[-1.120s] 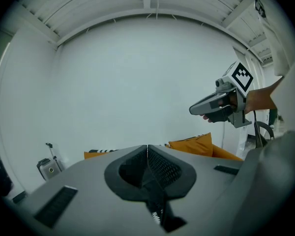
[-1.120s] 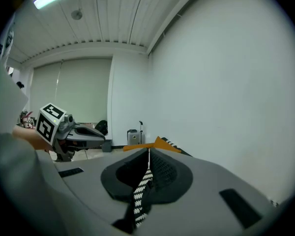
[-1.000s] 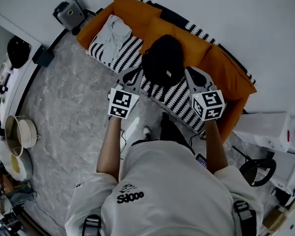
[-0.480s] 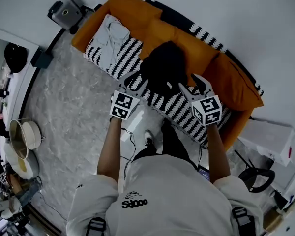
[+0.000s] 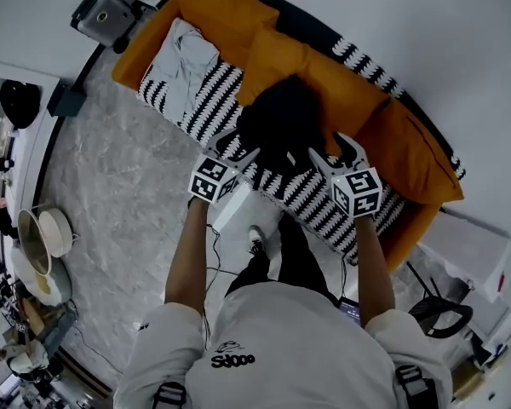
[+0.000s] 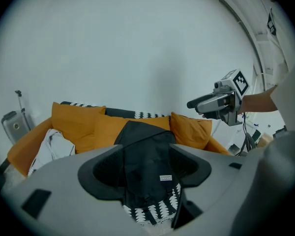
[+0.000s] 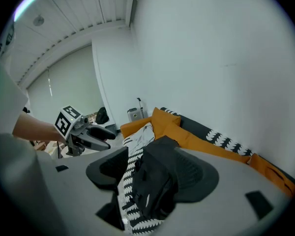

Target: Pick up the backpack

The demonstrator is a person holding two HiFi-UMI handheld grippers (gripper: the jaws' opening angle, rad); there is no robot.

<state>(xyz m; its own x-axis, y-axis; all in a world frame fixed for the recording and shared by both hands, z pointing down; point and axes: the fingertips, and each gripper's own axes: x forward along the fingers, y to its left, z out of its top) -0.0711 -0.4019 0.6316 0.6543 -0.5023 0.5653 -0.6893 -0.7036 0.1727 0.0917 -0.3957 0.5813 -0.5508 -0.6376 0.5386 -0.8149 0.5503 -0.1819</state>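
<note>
A black backpack (image 5: pixel 281 126) sits upright on the sofa seat and leans on the orange back cushions. My left gripper (image 5: pixel 236 146) is at its lower left and my right gripper (image 5: pixel 335 150) at its lower right, both just short of it. The jaws of both are opening, and no pad presses on anything. In the left gripper view the backpack (image 6: pixel 142 141) shows through the gap of the left gripper (image 6: pixel 145 171), with the right gripper (image 6: pixel 192 103) beyond. The right gripper view frames the backpack (image 7: pixel 155 191) in the right gripper (image 7: pixel 154 172), with the left gripper (image 7: pixel 108 133) alongside.
The orange sofa (image 5: pixel 409 156) has a black-and-white zigzag cover. A pale garment (image 5: pixel 183 58) lies on its left end. A grey case (image 5: pixel 102 15) stands beyond that end. Pots (image 5: pixel 38 237) sit on the marble floor at left. My shoe (image 5: pixel 254 241) is near the sofa's front.
Both grippers have sunk toward the sofa, and their jaws have gone from shut to open. The backpack has come down with them and now rests on the seat.
</note>
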